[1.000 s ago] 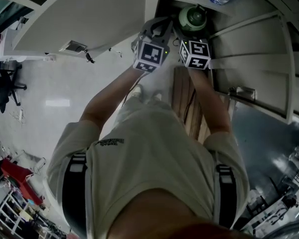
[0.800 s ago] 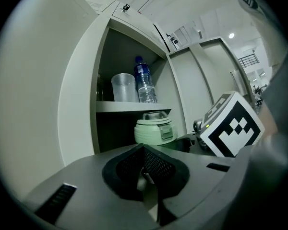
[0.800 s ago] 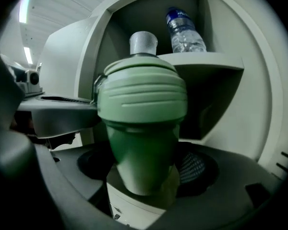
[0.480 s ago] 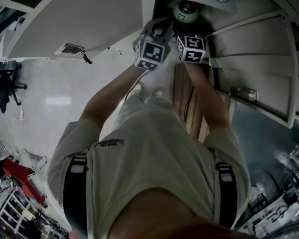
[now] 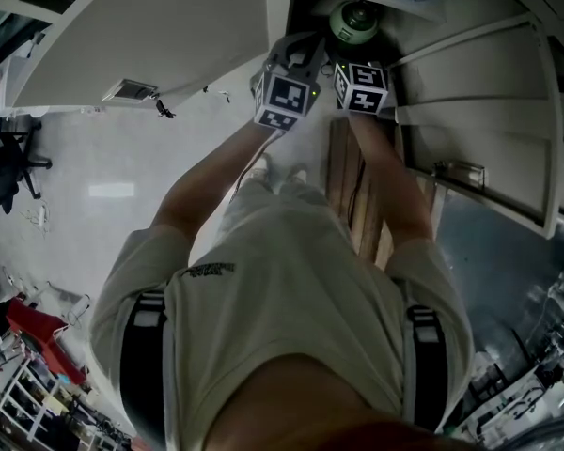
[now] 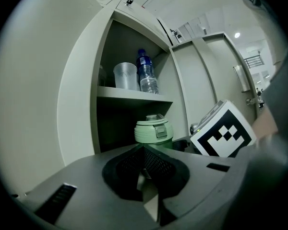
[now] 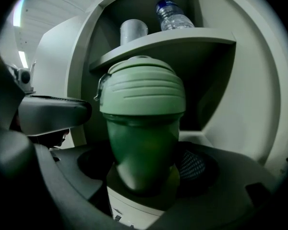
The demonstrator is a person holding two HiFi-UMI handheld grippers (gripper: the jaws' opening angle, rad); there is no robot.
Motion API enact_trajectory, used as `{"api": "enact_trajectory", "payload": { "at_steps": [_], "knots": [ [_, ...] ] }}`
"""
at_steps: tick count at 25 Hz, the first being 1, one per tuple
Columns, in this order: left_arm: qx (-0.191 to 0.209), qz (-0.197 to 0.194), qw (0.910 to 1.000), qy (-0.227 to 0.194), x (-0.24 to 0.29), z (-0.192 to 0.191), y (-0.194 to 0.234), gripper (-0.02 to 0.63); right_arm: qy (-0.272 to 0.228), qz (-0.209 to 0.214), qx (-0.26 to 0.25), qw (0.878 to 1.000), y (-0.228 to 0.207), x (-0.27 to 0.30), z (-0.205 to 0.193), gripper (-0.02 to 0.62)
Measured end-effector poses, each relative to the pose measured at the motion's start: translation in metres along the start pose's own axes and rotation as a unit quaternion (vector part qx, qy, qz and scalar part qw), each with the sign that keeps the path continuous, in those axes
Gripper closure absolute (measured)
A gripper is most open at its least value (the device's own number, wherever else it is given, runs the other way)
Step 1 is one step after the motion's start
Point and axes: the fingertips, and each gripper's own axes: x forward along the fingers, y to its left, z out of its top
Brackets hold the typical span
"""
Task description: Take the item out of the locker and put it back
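Observation:
A dark green bottle (image 7: 141, 123) with a pale green ribbed lid stands upright between the jaws of my right gripper (image 7: 144, 176), which is shut on its body. In the head view the bottle (image 5: 352, 19) is at the mouth of the locker's lower compartment, under the shelf, with the right gripper (image 5: 351, 50) behind it. My left gripper (image 5: 301, 50) is just left of it, shut and empty. From the left gripper (image 6: 144, 152) view the bottle (image 6: 153, 131) is straight ahead, and the right gripper's marker cube (image 6: 223, 135) is to its right.
On the locker's upper shelf (image 6: 134, 95) stand a clear cup (image 6: 126, 75) and a water bottle (image 6: 146, 73). The locker door (image 5: 150, 36) hangs open to the left. More locker doors (image 5: 479, 92) stand to the right. A wooden bench (image 5: 357, 195) is below the arms.
The right gripper and the green bottle have shifted a little towards the locker opening in the head view. The left gripper has barely moved beside them.

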Motion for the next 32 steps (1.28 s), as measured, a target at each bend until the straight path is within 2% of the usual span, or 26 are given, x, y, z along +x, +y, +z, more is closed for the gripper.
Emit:
{"api": "enact_trajectory", "payload": {
  "at_steps": [6, 14, 22, 28, 32],
  "knots": [
    [0.003, 0.002, 1.0, 0.003, -0.005, -0.001, -0.003, 0.594, 0.013, 0.006, 0.008, 1.0, 0.0, -0.001, -0.001, 0.193],
    [-0.002, 0.014, 0.9999, 0.006, -0.014, -0.001, 0.003, 0.594, 0.0, 0.016, 0.017, 1.0, 0.004, -0.009, 0.011, 0.166],
    [-0.002, 0.014, 0.9998, -0.012, -0.03, 0.019, 0.002, 0.594, -0.011, 0.021, 0.021, 0.999, 0.011, -0.039, 0.036, 0.152],
    [0.002, 0.013, 0.9998, -0.017, -0.039, 0.03, 0.002, 0.594, -0.017, 0.007, -0.002, 1.0, 0.009, -0.065, 0.047, 0.152],
    [0.004, 0.003, 0.9993, -0.038, -0.049, 0.057, -0.003, 0.594, -0.051, 0.011, -0.001, 0.999, 0.012, -0.093, 0.078, 0.152]
  ]
}}
